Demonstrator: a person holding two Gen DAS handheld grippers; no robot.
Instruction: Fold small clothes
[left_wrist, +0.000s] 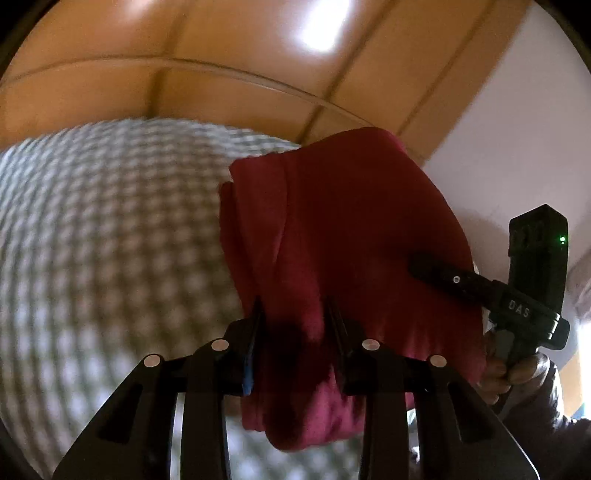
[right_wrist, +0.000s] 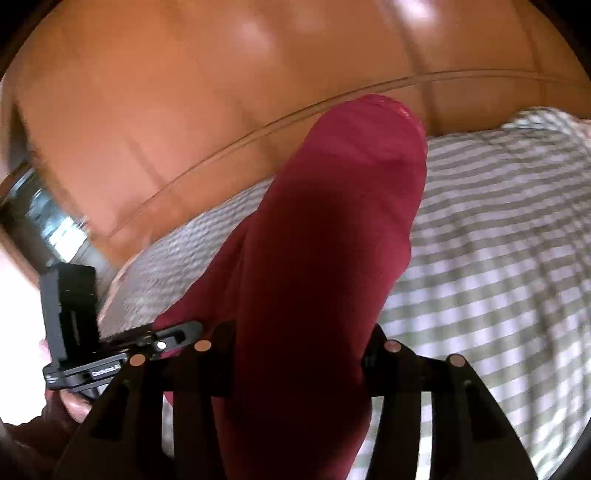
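Over the checked bed (left_wrist: 110, 229), both tools pinch the red garment (left_wrist: 332, 229): left tool (left_wrist: 295, 325) and right tool (right_wrist: 299, 354) each clamp an edge, lifting it clear, probably so it hangs flat for a fold.

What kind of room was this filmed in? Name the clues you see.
Probably a bedroom: a striped bedsheet covers a bed, a padded tan headboard rises behind it, and a dark red garment is being folded over it.
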